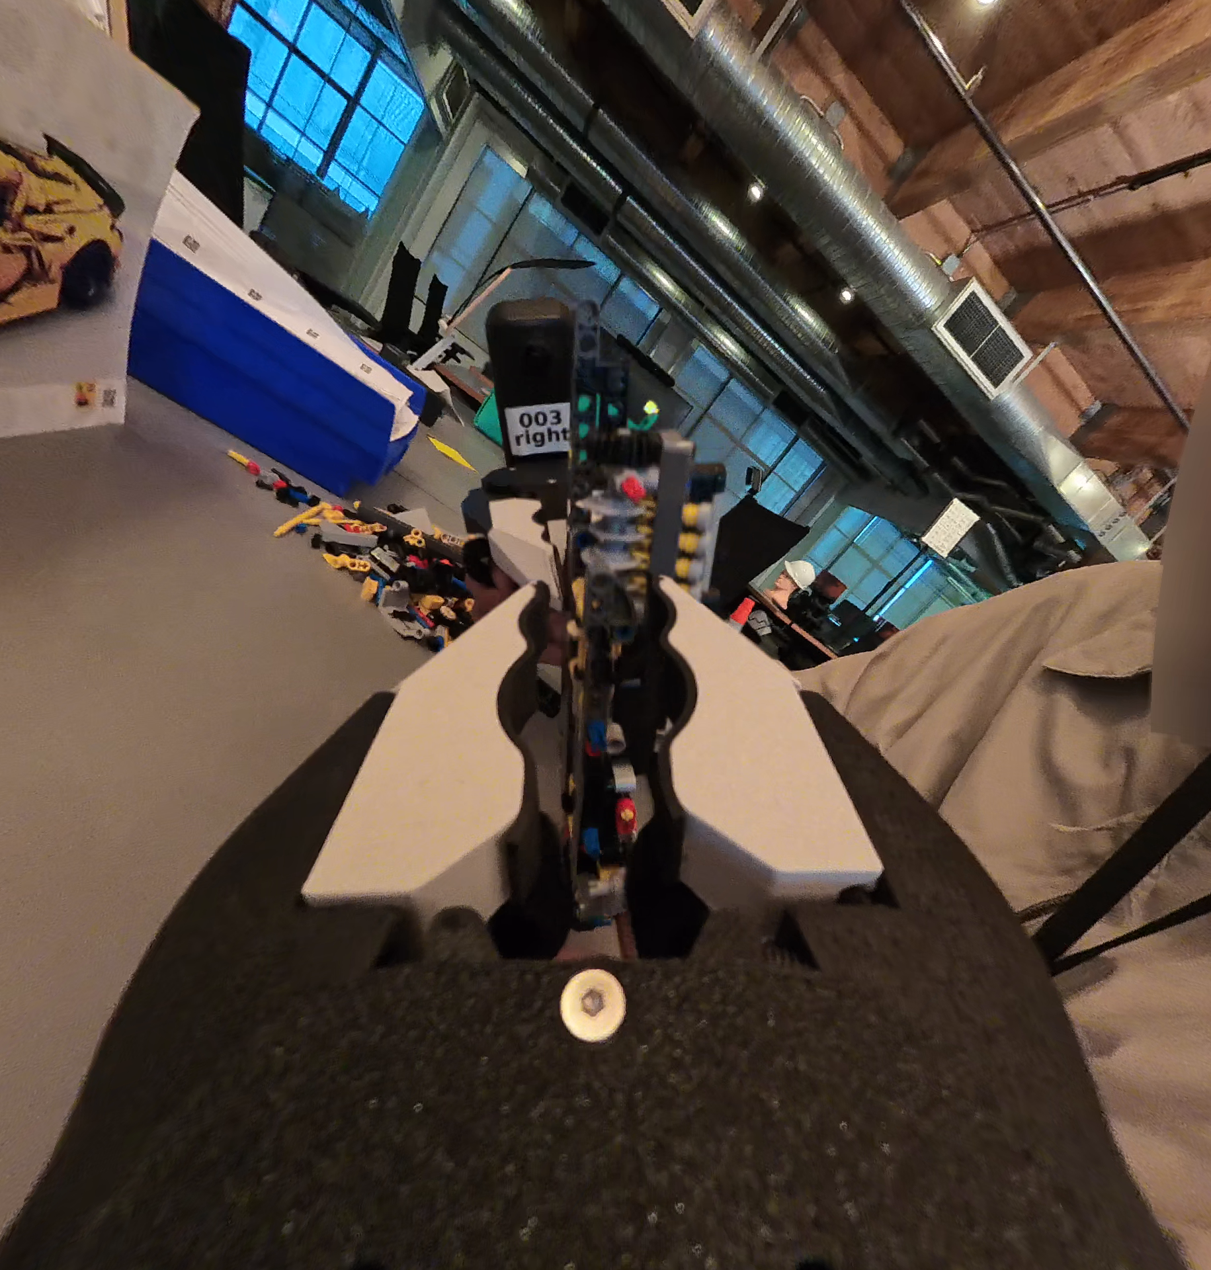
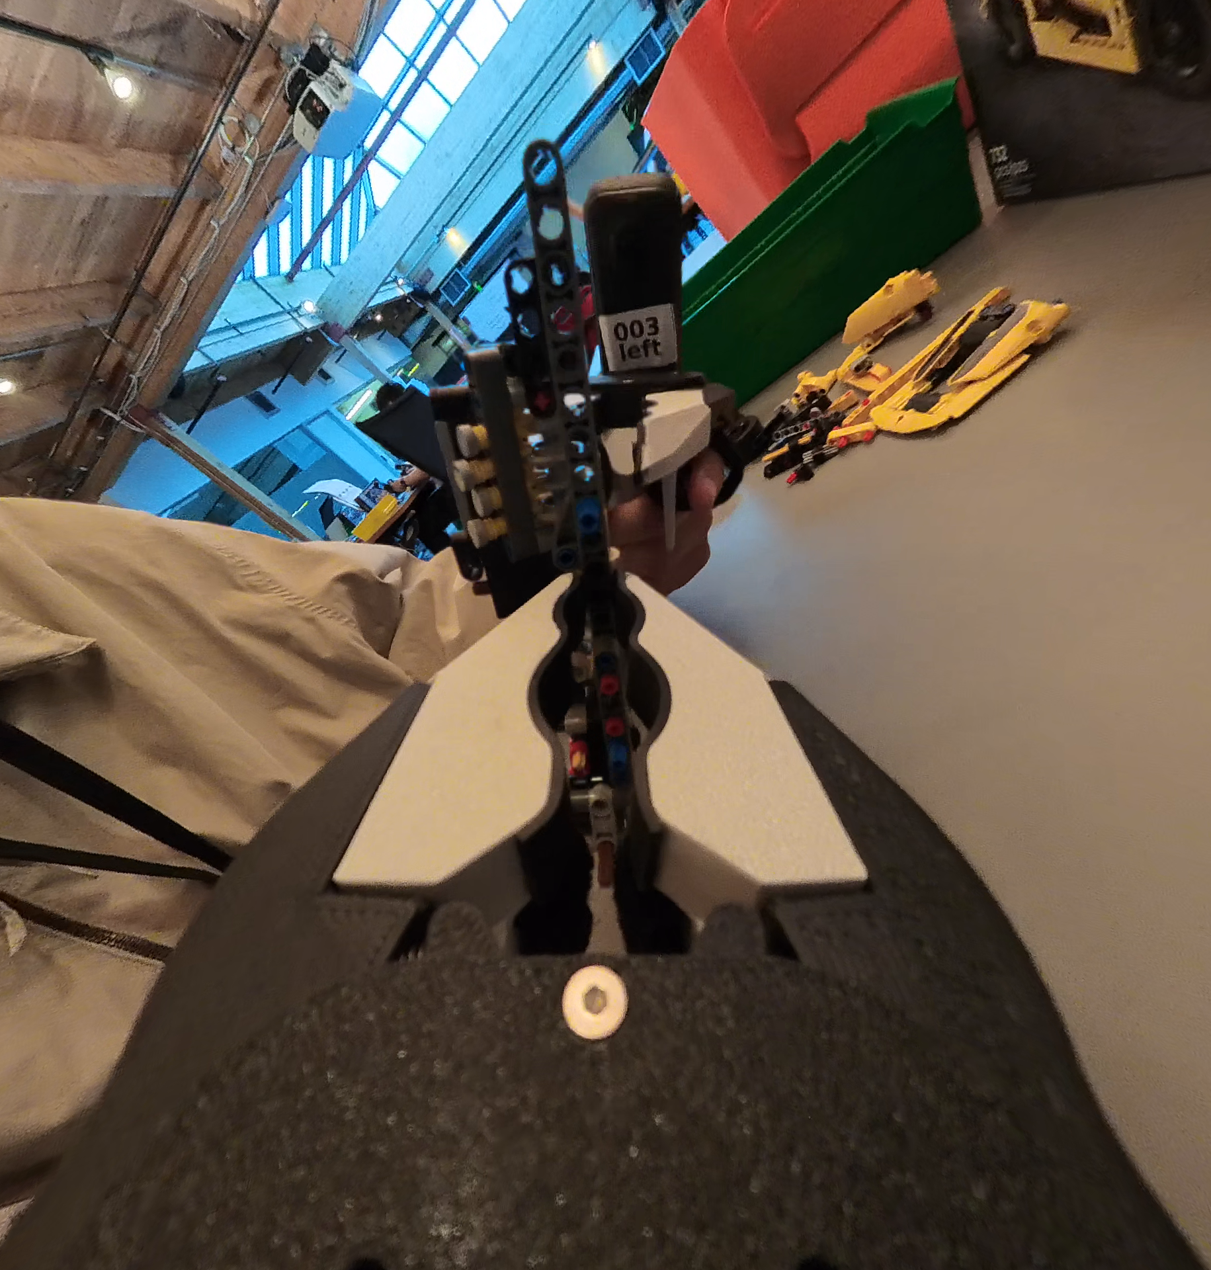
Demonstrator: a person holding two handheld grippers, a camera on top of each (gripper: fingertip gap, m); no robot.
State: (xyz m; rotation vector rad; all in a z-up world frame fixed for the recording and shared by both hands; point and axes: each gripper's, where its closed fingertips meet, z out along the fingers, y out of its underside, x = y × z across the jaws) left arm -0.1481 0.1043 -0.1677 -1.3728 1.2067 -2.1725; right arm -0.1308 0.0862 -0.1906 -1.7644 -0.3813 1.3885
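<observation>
A dark grey toy-brick beam assembly (image 1: 616, 522) with yellow, red and blue pins is held up in the air above the grey table (image 1: 142, 687). My left gripper (image 1: 599, 598) is shut on one end of it, and its white fingers (image 1: 451, 756) press both sides. My right gripper (image 2: 592, 584) is shut on the opposite end of the same assembly (image 2: 554, 412). Each gripper shows in the other's view just behind the assembly: the right one (image 1: 520, 543) and the left one (image 2: 657, 440), held by a hand (image 2: 664, 543).
A pile of loose small bricks (image 1: 396, 556) lies by a blue bin (image 1: 259, 364) and a white sheet with a yellow car picture (image 1: 39, 227). Yellow car body panels (image 2: 932, 364), a green bin (image 2: 829, 254), a red bin (image 2: 760, 103) and a dark box (image 2: 1104, 89) stand on the table. A person's beige shirt (image 2: 142, 653) is close by. Less than 4 cm separates the two grippers' tips.
</observation>
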